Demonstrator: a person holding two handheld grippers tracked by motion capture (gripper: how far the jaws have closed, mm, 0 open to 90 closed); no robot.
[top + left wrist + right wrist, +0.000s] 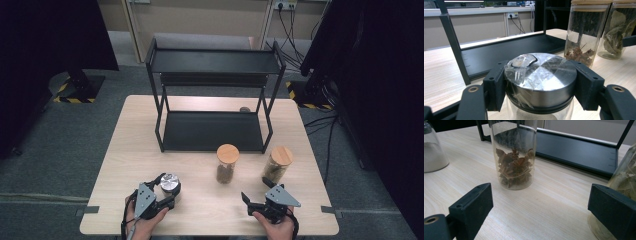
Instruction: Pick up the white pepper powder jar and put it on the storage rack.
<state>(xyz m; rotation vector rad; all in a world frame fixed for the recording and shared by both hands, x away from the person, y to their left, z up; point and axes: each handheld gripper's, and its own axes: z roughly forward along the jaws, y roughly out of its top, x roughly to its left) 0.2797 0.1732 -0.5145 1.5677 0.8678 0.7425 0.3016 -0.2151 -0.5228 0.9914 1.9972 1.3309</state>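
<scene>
A glass jar with a shiny metal lid (170, 183) stands on the table at the front left. My left gripper (168, 193) is shut on it, and in the left gripper view both pads press the sides of the lid (541, 75). My right gripper (257, 191) rests open at the front right. Between its wide-apart jaws (541, 210) lies bare tabletop. A wooden-lidded jar of star anise (227, 164) stands ahead of it, upright (514, 157). A second wooden-lidded jar, holding bay leaves (278, 164), touches the right jaw's side (624, 180).
A black two-tier metal rack (212, 130) stands at the back middle of the wooden table (130, 150); its lower shelf (506, 52) is bare. Dark screens and cables surround the table. The white-filled base of the metal-lidded jar (432, 152) is at the far left.
</scene>
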